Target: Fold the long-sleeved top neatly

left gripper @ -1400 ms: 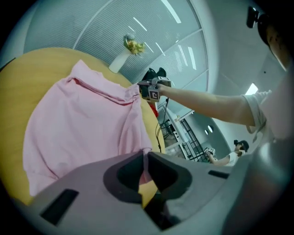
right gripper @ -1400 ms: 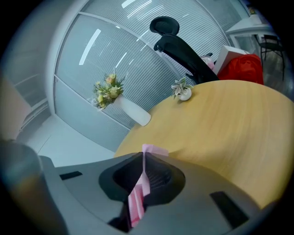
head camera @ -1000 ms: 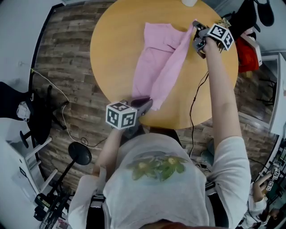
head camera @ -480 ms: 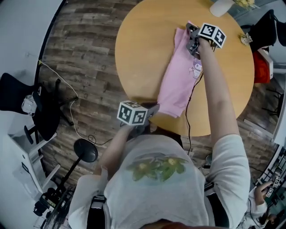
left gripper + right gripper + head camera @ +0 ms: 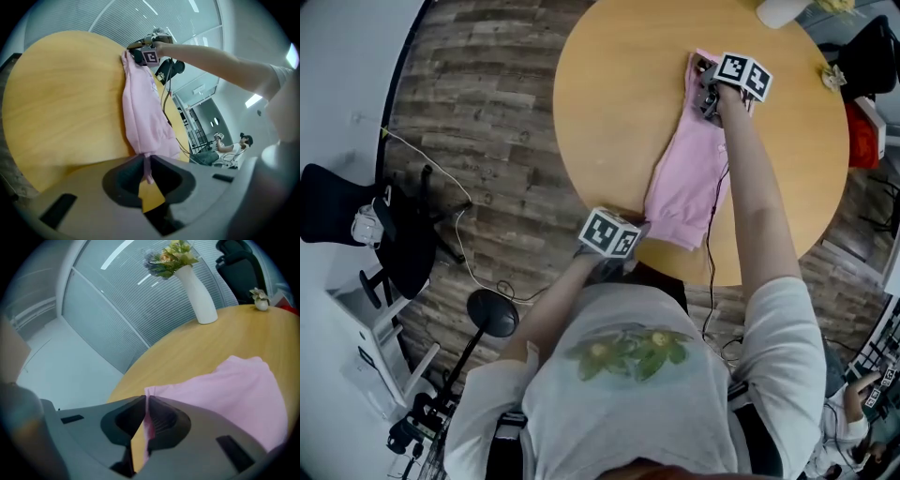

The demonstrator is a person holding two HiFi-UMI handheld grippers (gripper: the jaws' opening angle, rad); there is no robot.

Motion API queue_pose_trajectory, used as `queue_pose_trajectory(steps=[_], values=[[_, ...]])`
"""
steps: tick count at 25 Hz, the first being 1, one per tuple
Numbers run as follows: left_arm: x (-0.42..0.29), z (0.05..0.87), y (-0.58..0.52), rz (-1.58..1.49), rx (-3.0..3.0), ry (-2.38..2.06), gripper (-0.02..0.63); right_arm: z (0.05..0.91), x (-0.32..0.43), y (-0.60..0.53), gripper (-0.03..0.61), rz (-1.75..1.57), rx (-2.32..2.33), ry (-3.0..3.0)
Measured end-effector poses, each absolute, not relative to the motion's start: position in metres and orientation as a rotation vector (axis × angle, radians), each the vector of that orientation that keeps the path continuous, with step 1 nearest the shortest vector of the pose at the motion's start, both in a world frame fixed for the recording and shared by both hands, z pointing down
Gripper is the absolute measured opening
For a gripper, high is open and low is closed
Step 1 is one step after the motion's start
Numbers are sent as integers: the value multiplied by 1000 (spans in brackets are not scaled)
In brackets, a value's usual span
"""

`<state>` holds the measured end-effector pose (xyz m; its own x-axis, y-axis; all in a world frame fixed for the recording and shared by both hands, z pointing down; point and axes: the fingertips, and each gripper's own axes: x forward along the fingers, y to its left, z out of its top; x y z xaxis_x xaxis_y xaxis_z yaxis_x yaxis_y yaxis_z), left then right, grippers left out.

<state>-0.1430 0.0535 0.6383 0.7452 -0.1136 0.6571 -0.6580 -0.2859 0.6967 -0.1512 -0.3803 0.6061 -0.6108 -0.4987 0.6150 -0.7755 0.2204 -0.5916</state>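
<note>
Left tongs (image 5: 146, 159) and right tongs (image 5: 146, 401) each pinch the top (image 5: 689, 178); lay it taut between them, edges aligned.

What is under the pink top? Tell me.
The pink top lies on the round wooden table, bare wood around it. Anything beneath the cloth is covered, unseen.

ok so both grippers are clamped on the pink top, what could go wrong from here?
1. The left gripper pinches only a thin sliver of the pink top, right at the edge of the table. That pinch could slip and let the near end slide off.
2. The cable from the right gripper hangs along the folded top and might drag the fold askew.
</note>
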Motion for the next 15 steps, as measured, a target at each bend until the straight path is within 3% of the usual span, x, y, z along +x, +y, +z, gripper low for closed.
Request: queue_pose_trajectory(steps=[2,4,9,15], values=[[-150,646,51,646,1843,-614,69,600,-159,-377,48,1255,1129,-2264],[-158,646,49,667,1861,-620,124,588,-168,-369,163,1203,1041,-2313],[-176,634,37,644,1874,-650,150,540,-159,-333,167,1019,906,-2427],[-185,625,15,643,1925,-669,150,511,-87,-275,167,794,957,-2408]])
